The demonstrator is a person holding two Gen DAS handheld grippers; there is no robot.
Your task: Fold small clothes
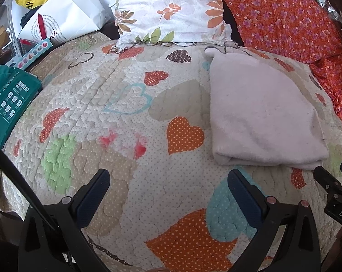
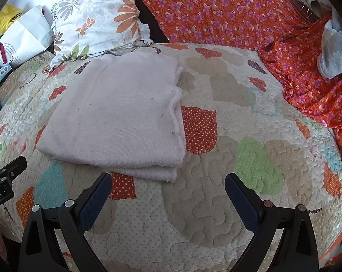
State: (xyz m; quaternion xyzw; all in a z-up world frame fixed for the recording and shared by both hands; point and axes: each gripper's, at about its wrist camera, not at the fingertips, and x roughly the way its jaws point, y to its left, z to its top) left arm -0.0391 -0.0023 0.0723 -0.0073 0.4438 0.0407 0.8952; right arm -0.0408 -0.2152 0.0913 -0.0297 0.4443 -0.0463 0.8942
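Left wrist view: left tongs (image 1: 168, 179) gape wide, holding nothing, above the heart-patterned quilt (image 1: 116, 95). Folded pale pink cloth (image 1: 261, 113) lies flat on the quilt ahead and to the right, near a floral pillow (image 1: 171, 9) and an orange flowered fabric (image 1: 284, 18).

Right wrist view: right tongs (image 2: 168, 181) also spread apart and empty. The cloth (image 2: 116, 113) sits just ahead to the left, its 2 stacked layers showing at the near edge.
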